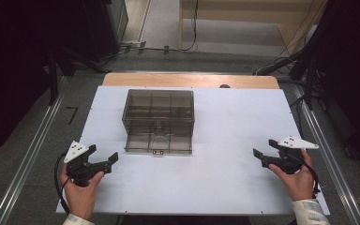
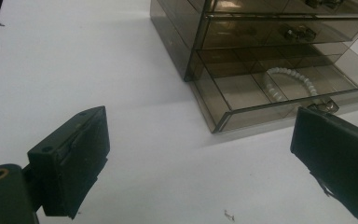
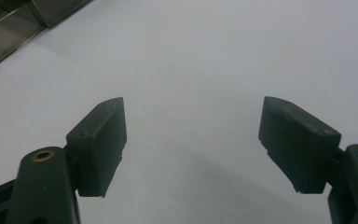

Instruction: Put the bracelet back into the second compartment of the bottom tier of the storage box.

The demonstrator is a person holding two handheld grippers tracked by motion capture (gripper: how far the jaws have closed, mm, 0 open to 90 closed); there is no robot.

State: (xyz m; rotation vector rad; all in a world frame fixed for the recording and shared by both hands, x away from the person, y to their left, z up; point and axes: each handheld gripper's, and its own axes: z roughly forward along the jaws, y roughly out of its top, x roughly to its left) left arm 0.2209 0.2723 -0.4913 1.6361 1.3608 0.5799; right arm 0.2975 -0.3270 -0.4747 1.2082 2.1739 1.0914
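Observation:
A smoky transparent drawer box (image 1: 158, 119) stands on the white table (image 1: 234, 117), left of centre. Its bottom drawer (image 2: 279, 93) is pulled out, with a white bead bracelet (image 2: 286, 81) lying inside and a small metal handle (image 2: 324, 106) at its front. A closed upper drawer carries a metal handle (image 2: 300, 32). My left gripper (image 1: 104, 158) rests near the table's front left, open, its jaws wide apart and empty, pointing toward the box. My right gripper (image 1: 264, 154) is at the front right, open too, nothing between its jaws. A corner of the drawer (image 3: 9, 25) lies far off.
A wooden board edge (image 1: 190, 79) runs along the table's far side. Metal rails (image 1: 28, 154) flank the table on both sides. Cables (image 1: 192, 44) and dark stands (image 1: 304, 61) sit on the floor beyond. A small speck (image 2: 228, 214) lies on the white surface.

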